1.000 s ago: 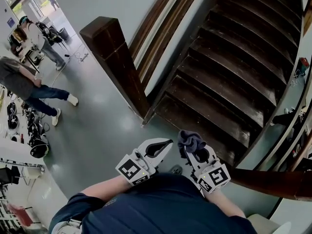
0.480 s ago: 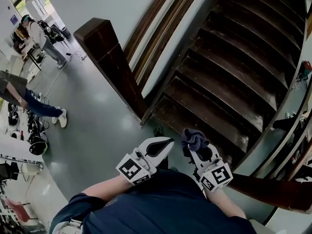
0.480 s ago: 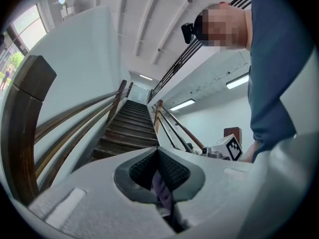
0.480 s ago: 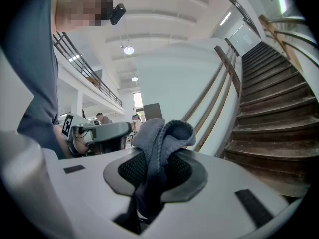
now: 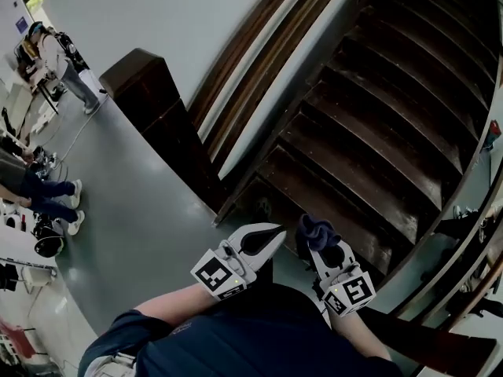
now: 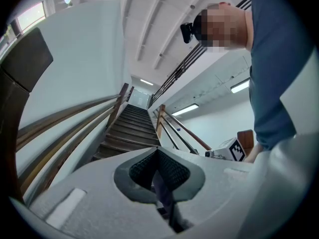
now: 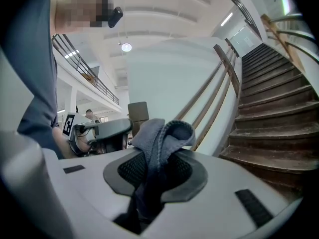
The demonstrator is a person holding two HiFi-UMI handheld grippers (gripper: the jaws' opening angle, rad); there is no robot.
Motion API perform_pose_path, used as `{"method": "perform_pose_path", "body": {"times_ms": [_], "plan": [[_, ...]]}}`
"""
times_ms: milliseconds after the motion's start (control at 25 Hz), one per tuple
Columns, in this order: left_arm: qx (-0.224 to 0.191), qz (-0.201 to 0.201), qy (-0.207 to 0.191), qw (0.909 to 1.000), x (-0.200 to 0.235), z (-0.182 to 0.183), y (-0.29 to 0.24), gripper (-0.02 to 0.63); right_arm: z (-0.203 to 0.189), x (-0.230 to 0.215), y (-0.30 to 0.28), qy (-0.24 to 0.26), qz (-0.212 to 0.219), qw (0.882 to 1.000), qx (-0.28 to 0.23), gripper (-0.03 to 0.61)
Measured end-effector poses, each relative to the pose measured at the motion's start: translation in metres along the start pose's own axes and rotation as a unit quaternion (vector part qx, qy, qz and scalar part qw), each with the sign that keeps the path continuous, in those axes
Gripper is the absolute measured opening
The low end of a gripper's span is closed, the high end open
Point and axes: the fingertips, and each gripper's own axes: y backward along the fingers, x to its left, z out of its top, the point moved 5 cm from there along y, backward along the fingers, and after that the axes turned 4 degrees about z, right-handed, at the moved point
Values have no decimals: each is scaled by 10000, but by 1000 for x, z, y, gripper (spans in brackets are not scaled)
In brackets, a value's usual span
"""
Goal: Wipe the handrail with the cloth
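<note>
My right tool (image 5: 318, 240) has its jaws closed tight on the cloth (image 5: 313, 228). The dark blue-grey fabric is pinched between the two pads. A folded bunch of it rises above the tips, and the rest hangs down in the slot behind them. I hold this tool in the air in front of my body, over the foot of the stairs (image 5: 377, 124), with the cloth pointing up the flight.

My left tool (image 5: 268, 236) is just beside it, level with it and close but not touching. Its jaws are pressed together, the ribbed pads meet along the middle, and nothing is caught between them.

The wooden handrail (image 5: 250, 60) runs up the pale wall on the left side of the stairs, in long brown strips. It ends at a dark square newel post (image 5: 149, 104) standing on the grey floor (image 5: 134, 226). The cloth is well apart from that rail, and neither tool touches it. A second wooden rail (image 5: 448, 348) passes low on my right, near my right forearm, and the cloth does not touch that one either.

Far off to my left, people (image 5: 51, 49) stand on the floor among some equipment.
</note>
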Motion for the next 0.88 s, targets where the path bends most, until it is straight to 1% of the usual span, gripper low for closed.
{"method": "perform_pose_path", "body": {"times_ms": [200,400,480,560,680,800,880], "plan": [[-151,211,-11,9997,66,4,-39,5,17,-56,-57,51,102,9999,-19,94],[-371,352,-149,9986,149,10,-86,5,26,-114,-128,76,268,9996,7,94],[-458,393,-226,9979,184,16,-108,5,35,-141,-162,82,325,9994,-2,94],[-471,499,-202,9974,221,24,-129,5,49,-169,-198,71,396,9992,47,94],[-409,646,-86,9970,274,52,-161,5,84,-208,-254,33,502,9986,190,94],[-322,665,-43,9973,315,96,-191,5,135,-234,-299,-3,560,9982,197,94],[-302,655,-17,9974,335,125,-209,5,171,-247,-321,19,584,9982,136,94]]}}
